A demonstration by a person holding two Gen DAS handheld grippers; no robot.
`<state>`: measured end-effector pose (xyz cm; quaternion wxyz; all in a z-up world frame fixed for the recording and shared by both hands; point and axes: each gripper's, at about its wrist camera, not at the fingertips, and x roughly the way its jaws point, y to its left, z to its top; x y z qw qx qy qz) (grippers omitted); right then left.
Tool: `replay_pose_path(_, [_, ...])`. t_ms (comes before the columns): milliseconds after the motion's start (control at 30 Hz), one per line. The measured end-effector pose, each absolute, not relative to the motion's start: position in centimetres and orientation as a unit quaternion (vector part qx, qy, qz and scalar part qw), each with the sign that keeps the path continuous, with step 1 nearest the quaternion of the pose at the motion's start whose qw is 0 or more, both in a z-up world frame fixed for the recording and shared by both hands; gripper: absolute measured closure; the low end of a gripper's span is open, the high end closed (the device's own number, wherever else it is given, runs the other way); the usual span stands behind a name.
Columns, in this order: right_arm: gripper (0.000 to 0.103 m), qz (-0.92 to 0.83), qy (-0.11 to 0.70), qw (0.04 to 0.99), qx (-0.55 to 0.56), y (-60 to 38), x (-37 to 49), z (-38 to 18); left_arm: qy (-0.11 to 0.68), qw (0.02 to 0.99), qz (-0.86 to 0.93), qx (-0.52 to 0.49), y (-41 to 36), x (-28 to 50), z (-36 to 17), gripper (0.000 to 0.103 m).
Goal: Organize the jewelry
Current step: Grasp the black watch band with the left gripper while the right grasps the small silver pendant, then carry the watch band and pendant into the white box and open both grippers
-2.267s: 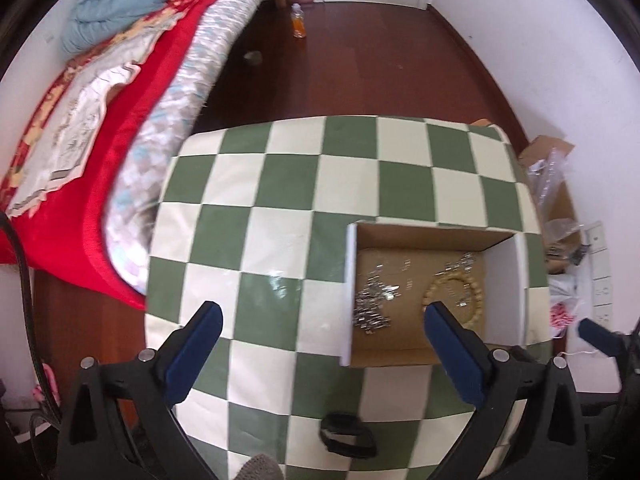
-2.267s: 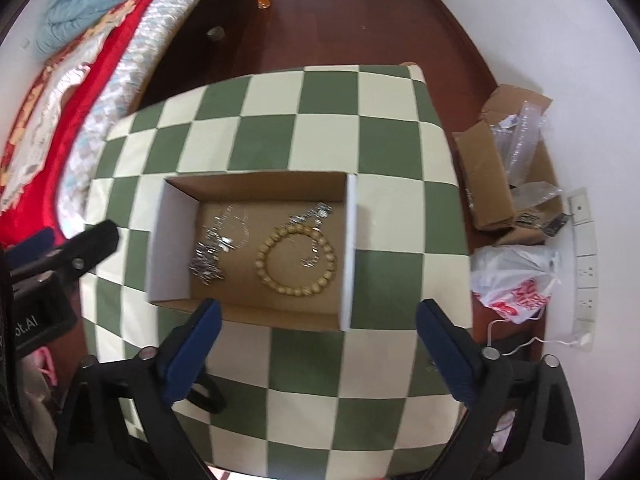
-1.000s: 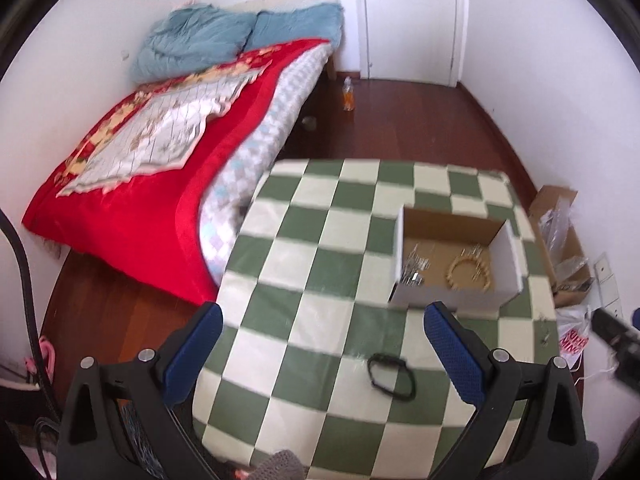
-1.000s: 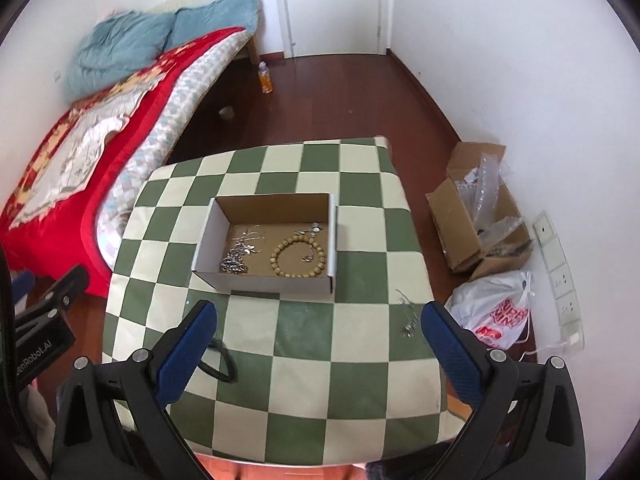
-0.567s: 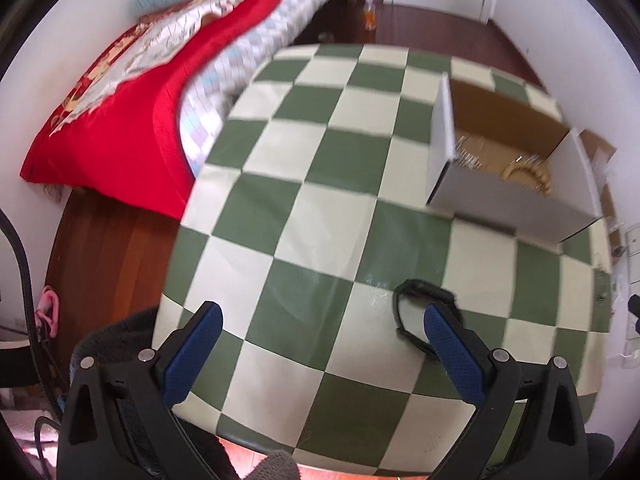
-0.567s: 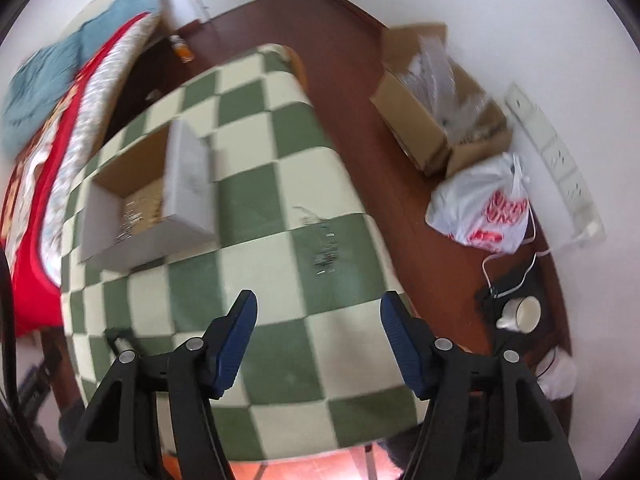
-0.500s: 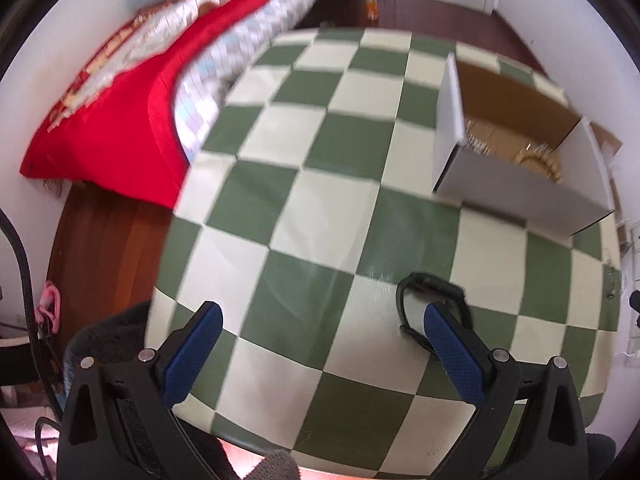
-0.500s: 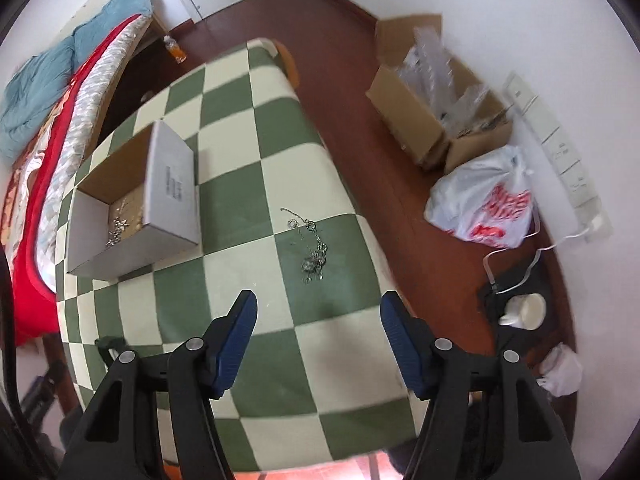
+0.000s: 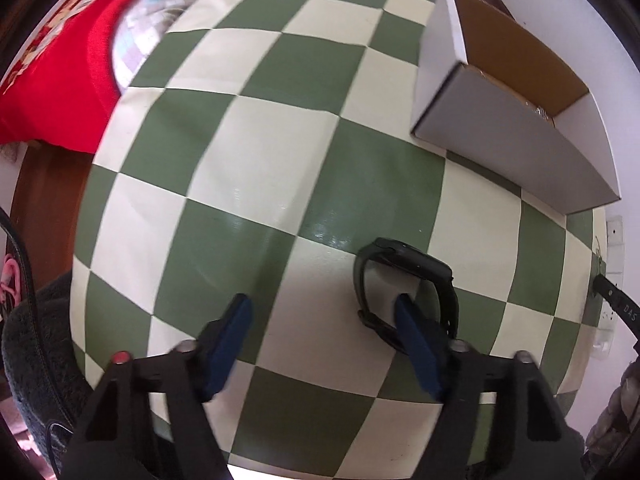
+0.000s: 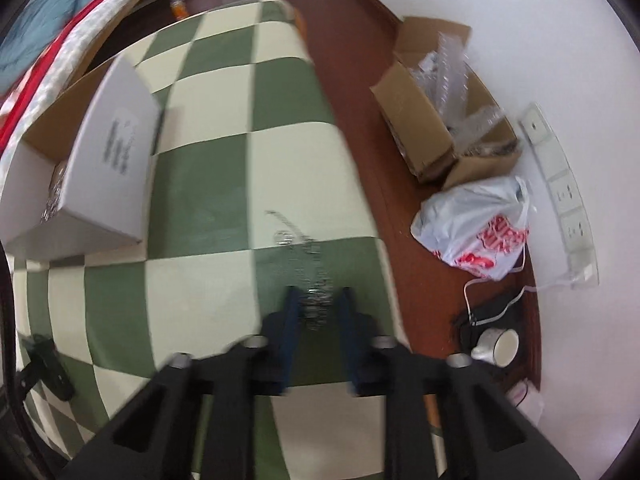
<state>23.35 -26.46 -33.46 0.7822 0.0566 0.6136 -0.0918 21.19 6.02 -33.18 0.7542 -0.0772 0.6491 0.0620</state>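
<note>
A black wristwatch (image 9: pixel 408 280) lies on the green and cream checked table (image 9: pixel 256 152). My left gripper (image 9: pixel 322 304) is open and low over the table; its right finger sits inside the watch strap loop. A silver chain necklace (image 10: pixel 308 264) lies on the table near the right edge. My right gripper (image 10: pixel 318 294) is narrowed around the chain's bunched end, with a gap between the fingers. An open cardboard box (image 9: pixel 508 92) holding jewelry stands behind; it also shows in the right wrist view (image 10: pixel 100 160).
A bed with a red cover (image 9: pixel 52 60) is to the left of the table. On the floor to the right are an open carton (image 10: pixel 436 120), a white plastic bag (image 10: pixel 476 228), a wall power strip (image 10: pixel 560 192) and a cup (image 10: pixel 500 344).
Both grippers have dropped close to the table. The left one has narrowed and come onto the watch. The right one has narrowed around the chain's end.
</note>
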Motion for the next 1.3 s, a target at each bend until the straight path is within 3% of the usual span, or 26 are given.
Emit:
replay_pose_path(67, [0.091,-0.093,0.612,0.785,0.037,-25.6,23.5,-33.5,0.644,0.759,0.062,-0.066,5.7,21.2,-33.1,0.075])
replay_pose_path(133, [0.091,-0.085,0.61,0.787,0.038,-25.2,23.3,-33.6,0.64,0.765,0.053,-0.054,5.3,21.2,-32.9,0.098])
replay_pose_path(600, [0.092,-0.001,0.618,0.762,0.193,-24.2,14.4,-32.4,0.627,0.779,0.004,-0.011,2.2,17.9,-30.8,0.098])
replay_pose_path(767, [0.091,-0.012,0.596,0.762,0.253,-26.4,15.0,-31.5,0.615,0.789,-0.001,-0.013,1.4,18.7,-28.6,0.098])
replay_pose_path(1300, [0.092,0.003,0.517,0.82,0.247,-27.6,19.4,-20.6,0.547,0.836,-0.038,0.035,0.7,22.5,-21.6,0.099])
